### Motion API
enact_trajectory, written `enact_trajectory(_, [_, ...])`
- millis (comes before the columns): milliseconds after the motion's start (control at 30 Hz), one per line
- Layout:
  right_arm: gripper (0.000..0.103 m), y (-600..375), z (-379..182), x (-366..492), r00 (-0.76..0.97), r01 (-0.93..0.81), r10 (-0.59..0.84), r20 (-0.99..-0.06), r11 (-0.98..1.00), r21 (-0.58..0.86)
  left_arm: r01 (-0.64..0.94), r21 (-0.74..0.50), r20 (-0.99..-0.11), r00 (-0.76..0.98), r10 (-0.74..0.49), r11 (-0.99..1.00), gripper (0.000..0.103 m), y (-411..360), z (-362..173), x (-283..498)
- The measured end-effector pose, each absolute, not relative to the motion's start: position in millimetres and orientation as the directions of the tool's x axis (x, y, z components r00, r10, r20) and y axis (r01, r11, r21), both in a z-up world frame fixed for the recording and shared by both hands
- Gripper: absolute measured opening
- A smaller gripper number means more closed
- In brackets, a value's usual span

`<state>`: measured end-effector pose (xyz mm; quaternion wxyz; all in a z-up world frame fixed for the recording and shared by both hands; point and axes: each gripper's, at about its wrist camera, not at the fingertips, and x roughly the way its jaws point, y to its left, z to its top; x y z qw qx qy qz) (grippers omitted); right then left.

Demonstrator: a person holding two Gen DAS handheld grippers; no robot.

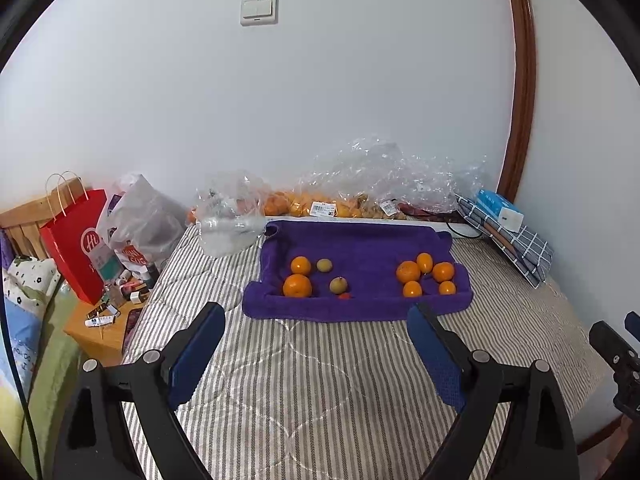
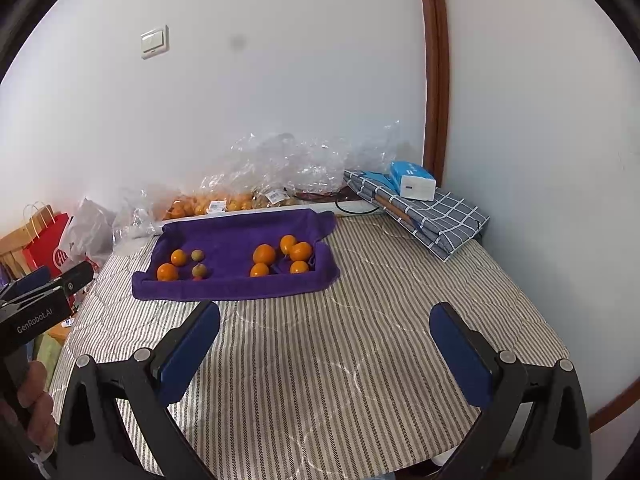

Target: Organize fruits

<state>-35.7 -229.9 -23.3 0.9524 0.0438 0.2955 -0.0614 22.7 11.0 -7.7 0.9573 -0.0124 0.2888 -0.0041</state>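
Note:
A purple towel (image 1: 360,248) (image 2: 236,240) lies on the striped bed with fruit on it. On its left part sit two oranges (image 1: 297,285) (image 2: 167,272), two small greenish fruits (image 1: 338,285) (image 2: 199,270) and a tiny red fruit (image 1: 344,296). On its right part lies a cluster of several oranges (image 1: 408,272) (image 2: 264,254). My left gripper (image 1: 316,316) hovers open over the bedding in front of the towel, with nothing between its fingers. My right gripper (image 2: 325,316) is open too, empty, near the towel's front right.
Clear plastic bags with more oranges (image 1: 320,204) (image 2: 224,202) line the wall behind the towel. A checked folded cloth (image 1: 512,240) (image 2: 432,216) with a blue-white box (image 2: 414,180) lies at back right. A red paper bag (image 1: 76,240) and a cluttered nightstand (image 1: 104,324) stand at left.

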Motion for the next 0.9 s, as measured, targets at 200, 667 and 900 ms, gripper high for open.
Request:
enact_trajectory(200, [0.103,-229.2,-22.4,-37.3,0.819,0.142,-0.088,-0.567,0.989,0.052,0.0,-0.03,-0.55,0.835,-0.017,1.0,0.092,12.3,-7.5,23.2])
enact_trajectory(667, [0.103,-228.9,-23.0,-38.7,0.822,0.133,-0.074,-0.564,0.989,0.063,0.006,-0.028,-0.552,0.833,-0.02,1.0,0.092,8.6,-5.2,20.7])
enact_trajectory(900, [0.103,-228.3,-23.2,-39.0,0.825,0.13,-0.068,-0.561,0.989,0.07,0.011,-0.022,-0.556,0.831,-0.021,1.0,0.093,6.5,-7.9,21.2])
